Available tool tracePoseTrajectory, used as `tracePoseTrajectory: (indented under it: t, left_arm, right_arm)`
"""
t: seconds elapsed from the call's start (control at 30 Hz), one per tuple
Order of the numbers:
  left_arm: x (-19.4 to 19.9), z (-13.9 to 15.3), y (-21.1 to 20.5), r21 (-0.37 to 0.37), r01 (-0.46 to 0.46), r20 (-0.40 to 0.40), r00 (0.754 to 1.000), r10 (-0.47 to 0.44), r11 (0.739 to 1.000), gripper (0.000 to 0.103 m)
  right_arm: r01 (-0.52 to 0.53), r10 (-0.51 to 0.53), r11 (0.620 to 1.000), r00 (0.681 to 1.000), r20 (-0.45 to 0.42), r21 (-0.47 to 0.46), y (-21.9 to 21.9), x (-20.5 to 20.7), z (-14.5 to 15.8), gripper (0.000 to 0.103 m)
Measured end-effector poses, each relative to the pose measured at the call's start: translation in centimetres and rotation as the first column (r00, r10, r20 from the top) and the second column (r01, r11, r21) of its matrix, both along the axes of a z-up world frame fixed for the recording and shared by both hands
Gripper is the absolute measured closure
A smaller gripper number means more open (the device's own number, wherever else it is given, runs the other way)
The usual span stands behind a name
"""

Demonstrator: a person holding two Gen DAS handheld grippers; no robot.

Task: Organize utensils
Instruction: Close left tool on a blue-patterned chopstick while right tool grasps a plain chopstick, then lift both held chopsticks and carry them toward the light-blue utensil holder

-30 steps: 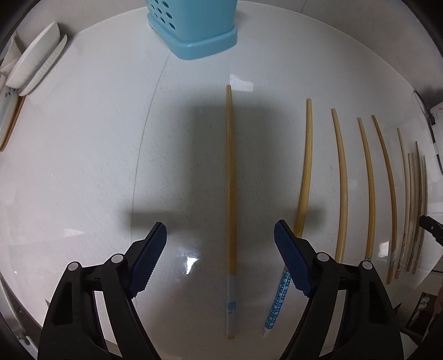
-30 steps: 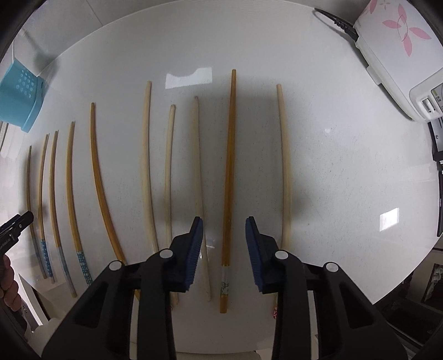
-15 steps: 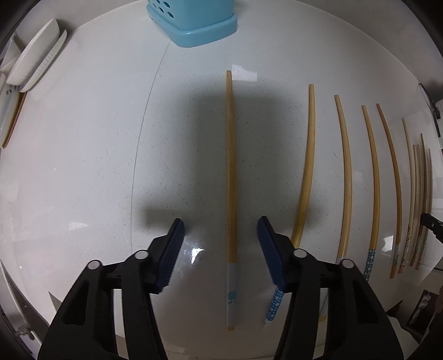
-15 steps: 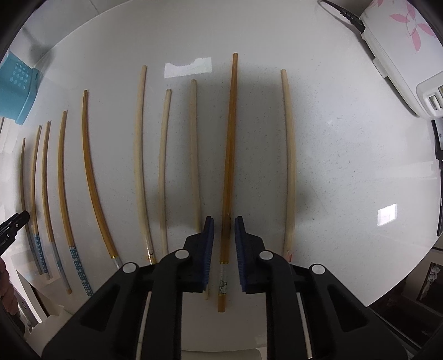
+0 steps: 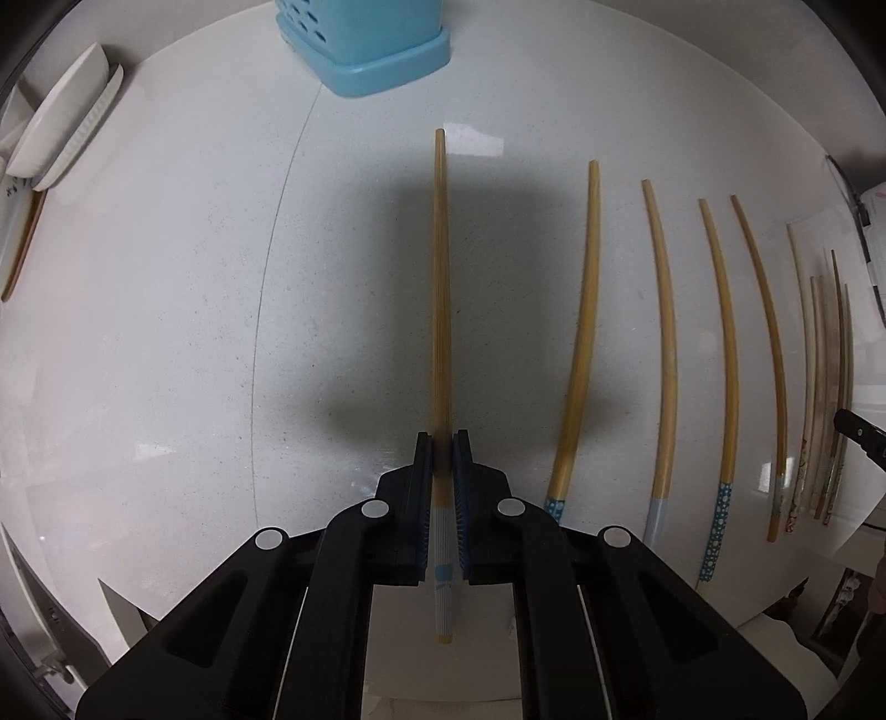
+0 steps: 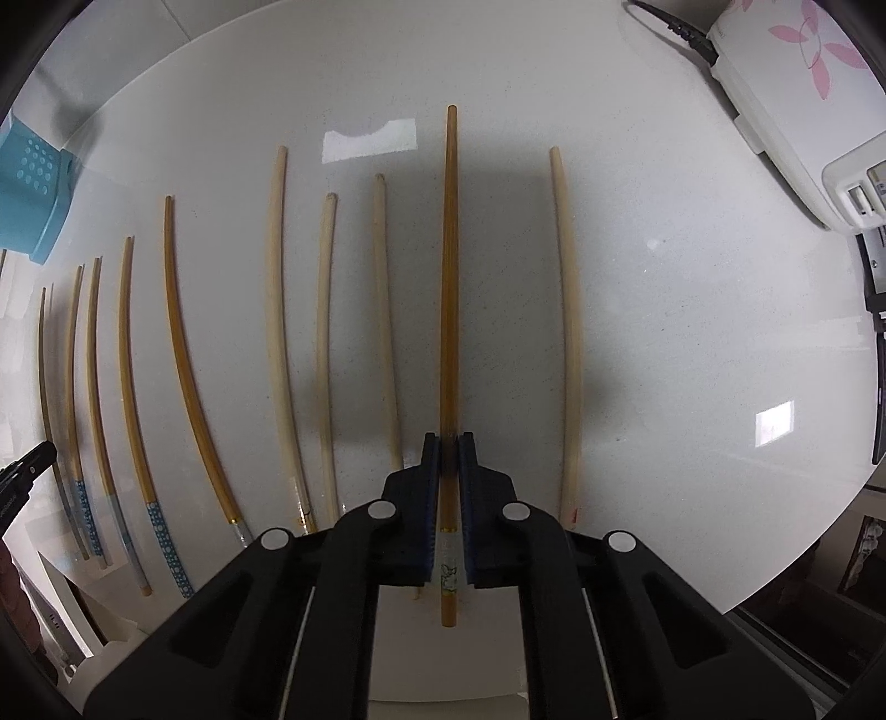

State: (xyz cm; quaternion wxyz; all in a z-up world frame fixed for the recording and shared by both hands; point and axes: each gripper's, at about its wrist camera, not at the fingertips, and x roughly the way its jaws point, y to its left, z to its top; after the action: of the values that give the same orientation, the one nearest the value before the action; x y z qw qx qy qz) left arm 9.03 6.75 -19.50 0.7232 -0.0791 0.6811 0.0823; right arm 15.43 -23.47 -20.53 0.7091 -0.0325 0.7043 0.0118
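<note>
My left gripper (image 5: 442, 443) points down at the white counter, its jaws closing on a bamboo chopstick with a pale grey handle end (image 5: 440, 277); the blue pads press both of its sides. In the right wrist view my right gripper (image 6: 449, 443) is closing the same way on a darker amber chopstick (image 6: 449, 277), pads tight against it. Both chopsticks lie lengthwise away from me. Several more chopsticks (image 5: 664, 343) lie in a row between the two grippers, some with blue dotted ends (image 6: 160, 531). A light blue perforated utensil holder (image 5: 376, 50) stands at the far edge.
White dishes (image 5: 61, 133) lean at the far left of the counter. A white appliance with pink flowers (image 6: 803, 111) and its cable sit at the far right. One pale chopstick (image 6: 567, 332) lies just right of my right gripper. The counter's front edge runs under both grippers.
Both grippers went from wide open to clamped on the chopstick between their pads. The left gripper also shifted so that its chopstick sits centred between the jaws.
</note>
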Motion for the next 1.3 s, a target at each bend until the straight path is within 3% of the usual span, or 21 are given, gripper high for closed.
tracePoseTrajectory:
  t: [0.23,0.47,0.6,0.83,1.3]
  left_arm:
    - [-0.8,3.6,-1.7,-0.011,0.023,0.087,0.996,-0.022,1.000,0.096]
    - [-0.9,7.5,-2.6,-0.015,0.018,0.206,0.978,-0.015,1.000,0.096]
    - [-2.5,10.0,-0.3,-0.016,0.008,0.277,0.961,-0.003,1.000,0.096]
    - [-0.3,12.6,1.7,-0.013,0.005,0.395,0.919,0.000,1.000,0.096]
    - [2.2,17.1,4.5,0.012,-0.045,0.541,0.840,0.032,0.999,0.096]
  right_arm:
    - [-0.007,0.005,1.000,0.998,0.064,0.019,0.3,-0.6,2.6,0.097]
    - [-0.039,0.029,0.998,0.983,0.183,0.053,1.1,-0.8,6.8,0.097]
    - [-0.071,0.048,0.994,0.964,0.262,0.080,1.6,-0.5,9.2,0.097]
    - [-0.142,0.090,0.983,0.925,0.369,0.115,4.4,1.3,12.7,0.097]
    - [-0.260,0.150,0.954,0.846,0.512,0.151,10.3,4.1,17.1,0.097]
